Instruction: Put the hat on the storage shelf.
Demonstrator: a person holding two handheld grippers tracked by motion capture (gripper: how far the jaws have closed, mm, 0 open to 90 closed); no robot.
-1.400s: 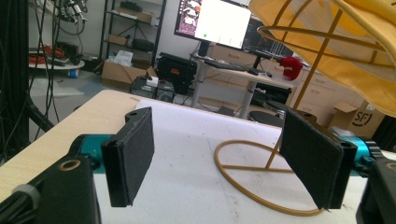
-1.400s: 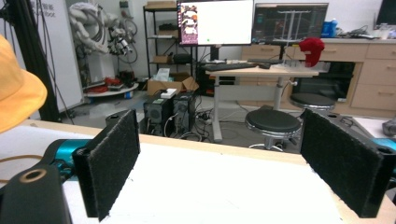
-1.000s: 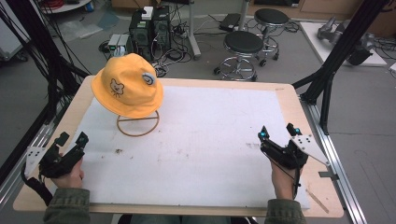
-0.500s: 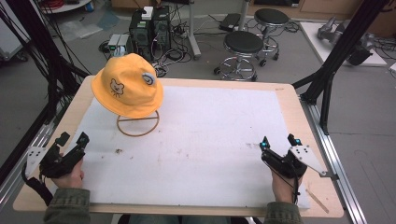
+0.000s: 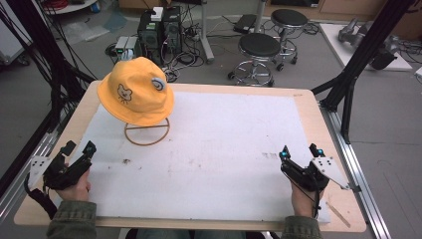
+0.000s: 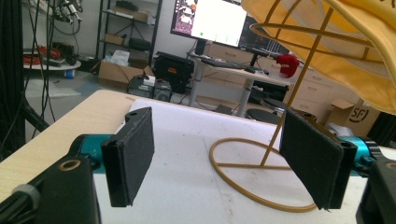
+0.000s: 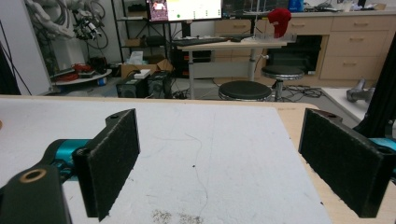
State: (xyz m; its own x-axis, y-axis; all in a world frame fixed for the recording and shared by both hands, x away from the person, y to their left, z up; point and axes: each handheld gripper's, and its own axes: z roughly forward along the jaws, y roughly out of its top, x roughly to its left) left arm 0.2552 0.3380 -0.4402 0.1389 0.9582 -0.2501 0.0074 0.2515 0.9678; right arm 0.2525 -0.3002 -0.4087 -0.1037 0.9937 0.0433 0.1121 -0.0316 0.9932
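Your left gripper (image 5: 77,152) lay nearer the yellow hat (image 5: 135,91), which sat on its wire stand (image 5: 147,133) ahead and to the right of those jaws. Both sets gaped wide, holding nothing (your right gripper (image 5: 299,152) was well apart). White tabletop (image 5: 219,144); stools (image 5: 259,47) and computers beyond.

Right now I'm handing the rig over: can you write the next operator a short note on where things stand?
Left gripper: open, empty, low at the near left of the table.
Right gripper: open, empty, at the near right.
Hat: sits on its wire stand at the far left, ahead of the left gripper.
Done: nothing visible; hat untouched.
Left: reach the hat, probably with the left gripper, the closer one.
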